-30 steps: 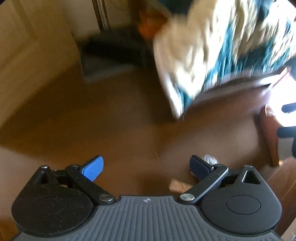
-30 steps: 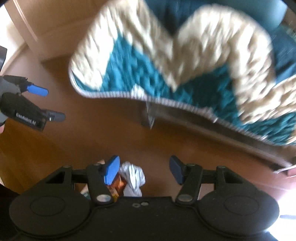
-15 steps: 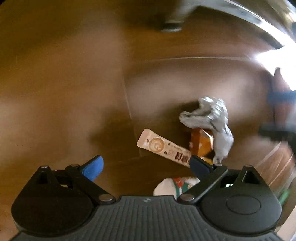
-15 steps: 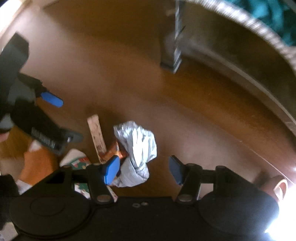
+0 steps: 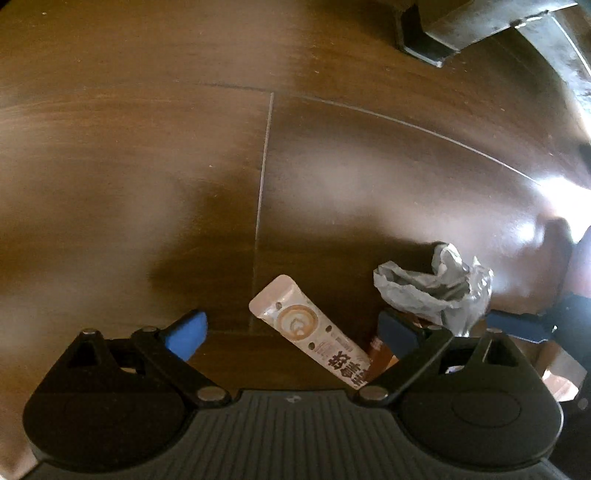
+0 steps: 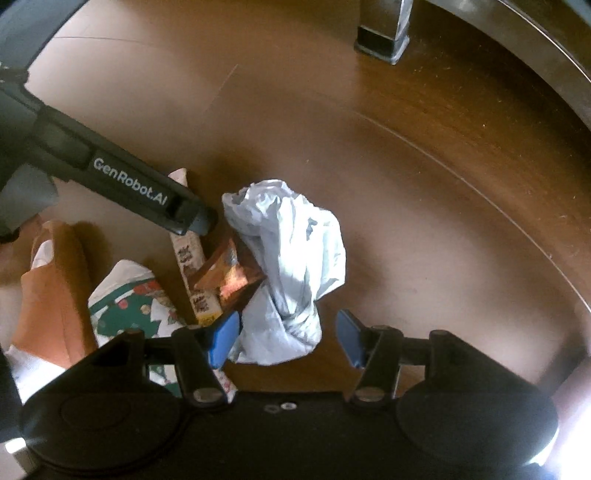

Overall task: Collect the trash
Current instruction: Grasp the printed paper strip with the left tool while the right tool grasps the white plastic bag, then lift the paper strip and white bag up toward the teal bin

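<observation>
Trash lies on a brown wood floor. A long beige coffee-stick packet (image 5: pixel 310 332) lies between the fingers of my open left gripper (image 5: pixel 291 334), just below them. A crumpled grey-white plastic bag (image 5: pixel 436 288) lies to its right; in the right wrist view the bag (image 6: pixel 291 266) sits between the fingers of my open right gripper (image 6: pixel 286 338). A shiny orange-brown wrapper (image 6: pixel 231 280) leans against the bag, beside the stick packet (image 6: pixel 192 273). A green-and-white printed wrapper (image 6: pixel 136 299) lies at the left. The left gripper's arm (image 6: pixel 122 184) reaches in from the left.
A dark metal furniture leg (image 5: pixel 421 40) and frame (image 6: pixel 384 33) stand on the floor beyond the trash. An orange slipper with a white sock (image 6: pixel 51 280) is at the left, close to the wrappers. Bright sunlight falls at the right (image 5: pixel 565 192).
Both views have tilted down from the blue-and-cream blanket to the floor. Both grippers have come closer to the trash pile and stay open.
</observation>
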`<state>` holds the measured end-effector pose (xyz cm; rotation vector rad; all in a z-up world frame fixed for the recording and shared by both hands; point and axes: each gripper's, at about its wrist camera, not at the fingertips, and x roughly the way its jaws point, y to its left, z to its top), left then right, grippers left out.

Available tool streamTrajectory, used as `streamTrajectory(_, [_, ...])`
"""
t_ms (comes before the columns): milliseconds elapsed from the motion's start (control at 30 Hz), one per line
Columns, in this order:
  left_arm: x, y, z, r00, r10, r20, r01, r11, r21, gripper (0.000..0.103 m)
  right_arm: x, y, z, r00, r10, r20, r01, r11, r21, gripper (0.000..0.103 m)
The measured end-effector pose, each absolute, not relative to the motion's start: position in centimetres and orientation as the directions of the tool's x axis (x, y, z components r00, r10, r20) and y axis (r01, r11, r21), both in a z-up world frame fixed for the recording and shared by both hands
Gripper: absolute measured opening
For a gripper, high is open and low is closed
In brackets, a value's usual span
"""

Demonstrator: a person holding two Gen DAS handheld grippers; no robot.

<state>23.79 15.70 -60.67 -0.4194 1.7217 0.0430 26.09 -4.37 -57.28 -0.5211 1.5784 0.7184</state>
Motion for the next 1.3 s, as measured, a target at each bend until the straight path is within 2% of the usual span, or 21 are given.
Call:
streamTrajectory(200, [24.4,13.6,-60.1,-0.158,-0.141,-0.977,-0.262,0.960,-0.096,0.067,26.2,-3.5,-58.3,-0.108,0.067,-0.992,-0.680,0.723,0.122,0.056])
streamTrajectory(233, [24.4,13.4,-59.9,-0.156,-0.126,-0.980,-0.255,0.963,-0.083,0.059,26.0,-3.2,-58.6,-0.101,0.057,-0.993,-0.686,0.719,0.111,0.054])
streamTrajectory(267, [24.4,13.3,-59.6,-0.150,-0.112,-0.982,-0.248,0.966,-0.072,0.045,26.0,-3.0,-58.7,-0.092,0.043,-0.995,-0.697,0.711,0.095,0.050])
streamTrajectory(300, [24.6,13.4,-59.1,-0.145,-0.100,-0.984,-0.245,0.968,-0.062,0.040,25.9,-2.8,-58.8,-0.084,0.030,-0.996,-0.706,0.703,0.081,0.040])
streamTrajectory(367, [24.8,13.7,-58.8,-0.129,-0.118,-0.985,-0.262,0.962,-0.081,0.033,25.9,-2.8,-58.8,-0.083,0.031,-0.996,-0.707,0.703,0.081,0.039])
streamTrajectory(667, [24.6,17.9,-56.8,-0.026,-0.096,-0.995,-0.336,0.938,-0.081,0.031,27.5,-5.0,-55.1,0.005,0.084,-0.996,-0.668,0.742,0.059,0.031])
streamTrajectory(800, [24.9,18.1,-54.1,0.082,-0.035,-0.996,-0.250,0.967,-0.055,0.031,28.3,-6.2,-52.7,0.066,0.091,-0.994,-0.659,0.752,0.025,0.030])
streamTrajectory(1033, [24.4,18.9,-48.8,0.215,-0.018,-0.976,-0.170,0.984,-0.055,0.030,28.0,-8.1,-47.9,0.127,0.099,-0.987,-0.652,0.758,-0.008,0.029])
streamTrajectory(1300, [22.6,21.2,-41.5,0.390,0.015,-0.921,-0.150,0.988,-0.047,0.029,26.3,-8.3,-41.1,0.251,0.125,-0.960,-0.649,0.757,-0.071,0.028])
